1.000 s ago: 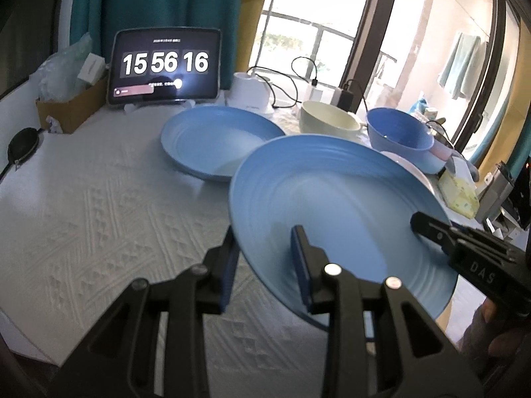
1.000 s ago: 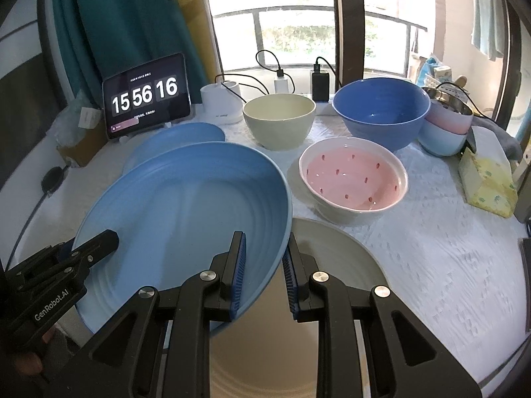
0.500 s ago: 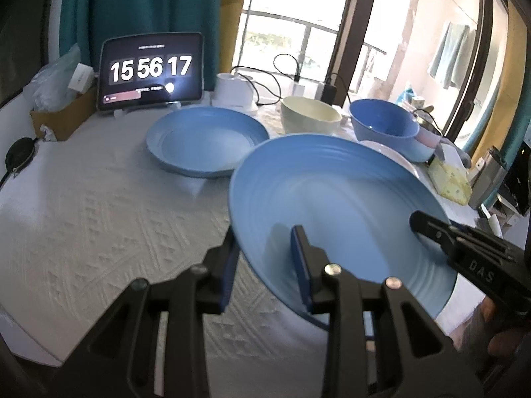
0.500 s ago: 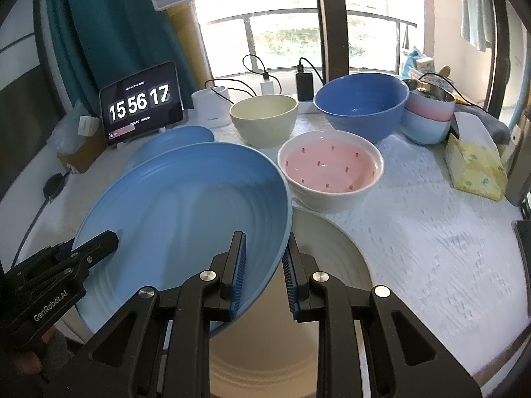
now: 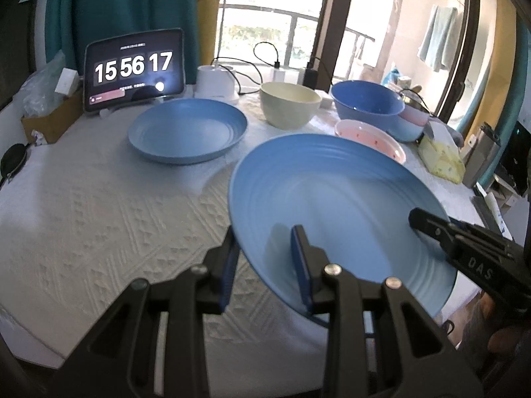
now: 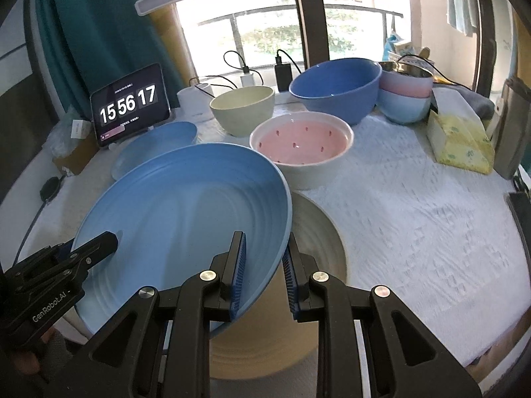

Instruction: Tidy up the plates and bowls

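Note:
Both grippers hold one large blue plate (image 5: 335, 205) by opposite rims, lifted above the table. My left gripper (image 5: 265, 265) is shut on its left rim; it also shows in the right wrist view (image 6: 99, 245). My right gripper (image 6: 264, 262) is shut on the plate (image 6: 186, 212) at its right rim and shows in the left wrist view (image 5: 428, 222). A cream plate (image 6: 318, 235) lies under the held plate. A second blue plate (image 5: 187, 129) lies at the back left.
At the back stand a cream bowl (image 6: 244, 109), a big blue bowl (image 6: 335, 86), a pink dotted bowl (image 6: 302, 139) and stacked pink and blue bowls (image 6: 405, 99). A clock tablet (image 5: 132, 69), chargers and a yellow tissue pack (image 6: 458, 142) line the edges.
The held blue plate has risen with both grippers and both views have pulled back from the table. The grips are unchanged.

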`<state>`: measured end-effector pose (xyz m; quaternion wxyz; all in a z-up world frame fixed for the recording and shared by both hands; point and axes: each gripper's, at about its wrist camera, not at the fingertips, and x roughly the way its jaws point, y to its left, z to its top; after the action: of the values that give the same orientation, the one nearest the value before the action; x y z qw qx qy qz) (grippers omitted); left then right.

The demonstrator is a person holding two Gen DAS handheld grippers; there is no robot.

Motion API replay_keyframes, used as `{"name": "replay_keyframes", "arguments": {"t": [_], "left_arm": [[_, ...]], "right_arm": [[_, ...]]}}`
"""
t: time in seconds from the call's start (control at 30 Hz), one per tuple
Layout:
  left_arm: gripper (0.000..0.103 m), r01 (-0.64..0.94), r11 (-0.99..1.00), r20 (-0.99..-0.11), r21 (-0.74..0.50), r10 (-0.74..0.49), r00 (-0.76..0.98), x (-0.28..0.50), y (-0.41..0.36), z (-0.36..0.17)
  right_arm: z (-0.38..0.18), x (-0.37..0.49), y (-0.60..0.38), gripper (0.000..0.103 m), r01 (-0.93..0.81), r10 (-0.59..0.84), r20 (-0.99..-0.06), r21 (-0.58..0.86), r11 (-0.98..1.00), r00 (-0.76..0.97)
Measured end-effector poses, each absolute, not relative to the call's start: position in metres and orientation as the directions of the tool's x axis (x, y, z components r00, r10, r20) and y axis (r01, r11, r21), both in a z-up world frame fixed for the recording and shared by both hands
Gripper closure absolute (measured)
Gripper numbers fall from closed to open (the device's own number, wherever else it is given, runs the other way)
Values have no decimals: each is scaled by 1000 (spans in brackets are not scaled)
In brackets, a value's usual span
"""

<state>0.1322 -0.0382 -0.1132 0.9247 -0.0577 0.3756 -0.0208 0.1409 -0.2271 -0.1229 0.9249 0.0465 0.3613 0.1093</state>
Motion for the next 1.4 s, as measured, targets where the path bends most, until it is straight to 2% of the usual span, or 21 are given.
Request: {"name": "replay_keyframes", "arguments": {"t": [0.6,1.03,1.4], "left_arm": [[71,34,997,-737,-72,-76,671,131,-71,-129],[69,29,999,-801,-19,-33,597,142,-80,-146],[68,1,1000,-799,-16,-13,601,145,-73,-144]], "right_arm": [[-146,132,-257,79,-131,221,-668,184,974,711],[-150,139,-265,79,-151,239,-667,189,970,706],[-153,146,-281,79,-110,194,-677,165,980,710]]}}
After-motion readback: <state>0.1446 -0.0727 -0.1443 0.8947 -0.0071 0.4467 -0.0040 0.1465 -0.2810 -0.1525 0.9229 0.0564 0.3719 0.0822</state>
